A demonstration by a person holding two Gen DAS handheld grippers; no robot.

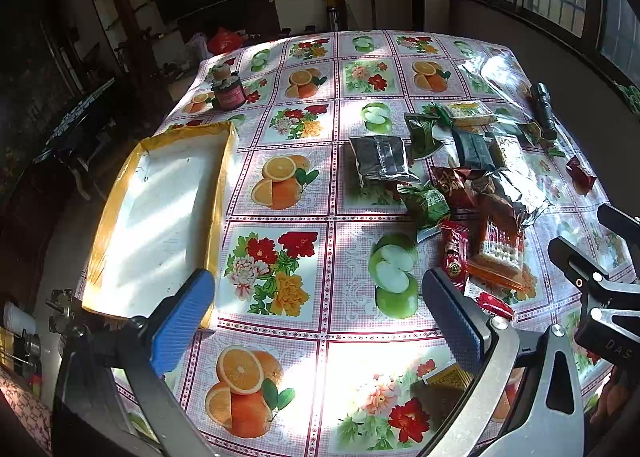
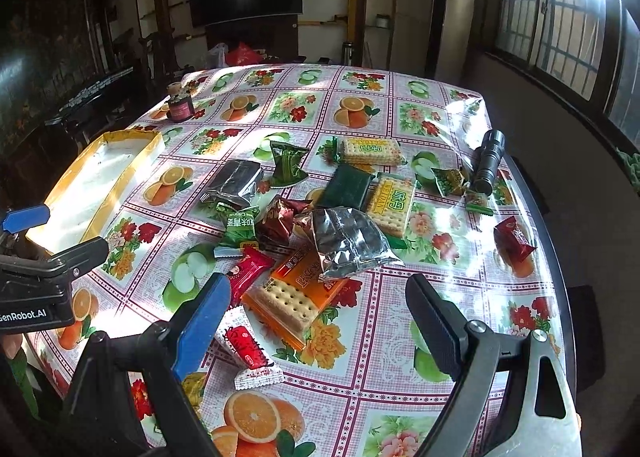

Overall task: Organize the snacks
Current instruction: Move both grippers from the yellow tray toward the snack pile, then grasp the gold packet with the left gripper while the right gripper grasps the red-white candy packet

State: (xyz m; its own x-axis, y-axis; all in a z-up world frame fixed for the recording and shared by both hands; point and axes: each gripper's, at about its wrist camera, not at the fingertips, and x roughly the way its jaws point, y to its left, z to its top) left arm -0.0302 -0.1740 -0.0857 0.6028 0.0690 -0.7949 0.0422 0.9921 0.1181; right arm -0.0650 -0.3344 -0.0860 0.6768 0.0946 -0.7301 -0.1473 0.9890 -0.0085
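Observation:
A heap of wrapped snacks lies on the flowered tablecloth: a silver packet (image 2: 348,241), a green packet (image 2: 238,221), an orange cracker pack (image 2: 296,293) and small red packets (image 2: 246,273). My right gripper (image 2: 320,321) hovers open just in front of the orange cracker pack, with nothing between its pads. To the left lies a yellow-rimmed white tray (image 1: 222,197), with nothing in it. Beside the tray's near corner my left gripper (image 1: 316,309) hangs open over bare cloth. The same heap (image 1: 460,193) lies to its right.
A dark jar (image 1: 228,91) stands at the far left of the table. A black flashlight (image 2: 488,167) lies near the right edge, with a red packet (image 2: 514,239) apart from the heap. The table's edges drop off left and right.

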